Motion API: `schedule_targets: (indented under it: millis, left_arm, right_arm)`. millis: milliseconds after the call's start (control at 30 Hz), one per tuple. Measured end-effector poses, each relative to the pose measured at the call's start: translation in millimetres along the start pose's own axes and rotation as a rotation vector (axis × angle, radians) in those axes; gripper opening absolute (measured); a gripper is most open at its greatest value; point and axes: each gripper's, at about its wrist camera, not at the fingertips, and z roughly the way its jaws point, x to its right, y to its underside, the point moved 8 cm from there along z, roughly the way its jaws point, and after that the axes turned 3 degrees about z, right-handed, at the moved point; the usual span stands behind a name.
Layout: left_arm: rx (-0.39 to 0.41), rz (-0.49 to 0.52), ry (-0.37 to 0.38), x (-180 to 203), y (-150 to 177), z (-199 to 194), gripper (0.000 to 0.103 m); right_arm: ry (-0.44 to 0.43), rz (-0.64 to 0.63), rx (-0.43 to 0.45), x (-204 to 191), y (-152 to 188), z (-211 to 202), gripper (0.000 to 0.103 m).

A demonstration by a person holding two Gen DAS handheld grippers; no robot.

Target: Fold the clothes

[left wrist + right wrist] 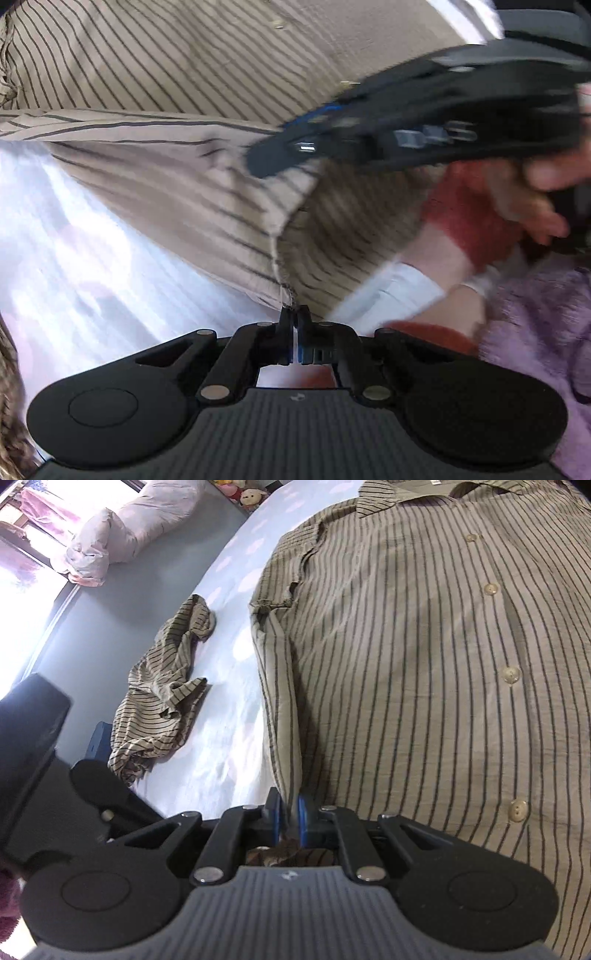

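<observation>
Striped button-front shirt (424, 672) spread front-up on the pale bedsheet (229, 686), collar toward the far edge of the bed, its side fold running toward the near edge; a loose sleeve (162, 686) lies crumpled on the sheet just beside the body of the garment. The cloth appears thin, light and limp; it should drape and crease readily, slip little, and carry no breakage risk; hems, seams and corners give the firmest purchase. Right gripper (290, 814) tilts down toward the near edge, its blue pads clenched on the gathered side fold; cloth bunches behind the jaws. Left gripper (294, 319) points steeply down, jaws pressed together at a seamed corner of the shirt (207, 206); whether any cloth is pinched cannot be told. Both hands work the same near side; the person's hand (532, 192), blurred, holds the right gripper's body.
</observation>
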Motion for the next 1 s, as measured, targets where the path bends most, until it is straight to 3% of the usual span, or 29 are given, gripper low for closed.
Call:
schedule_targets:
  millis: [100,233,300,467,600,733,833,933,1000]
  left_arm:
    - [0.009,-0.001,-0.019,2,8,-12,0.0]
    - [0.023,-0.014,-0.041,-5,16,-29,0.008]
    - [0.034,-0.01,-0.095,-17,18,-40,0.016]
    - [0.105,0.036,-0.297,-61,7,-61,0.016]
    - [0.193,0.211,-0.598,-108,-7,-72,0.018]
    - [0.197,0.424,-0.861,-158,-25,-75,0.019]
    - [0.179,0.595,-0.978,-193,-39,-75,0.019]
    - [0.155,0.72,-1.049,-227,-56,-69,0.02]
    - [0.138,0.814,-1.098,-250,-66,-63,0.028]
  right_arm:
    - [-0.015,-0.018,-0.005,-8,3,3,0.011]
    - [-0.003,-0.049,-0.016,-15,7,7,0.01]
    - [0.016,-0.068,-0.022,-16,9,9,0.009]
    - [0.056,-0.088,-0.022,-10,9,5,0.009]
    - [0.049,-0.079,-0.026,-2,8,2,0.009]
    - [0.018,-0.077,-0.056,0,10,5,0.009]
    - [0.005,-0.082,-0.087,-2,12,5,0.009]
    - [0.007,-0.099,-0.11,-5,14,5,0.009]
    - [0.006,-0.11,-0.125,-8,14,4,0.009]
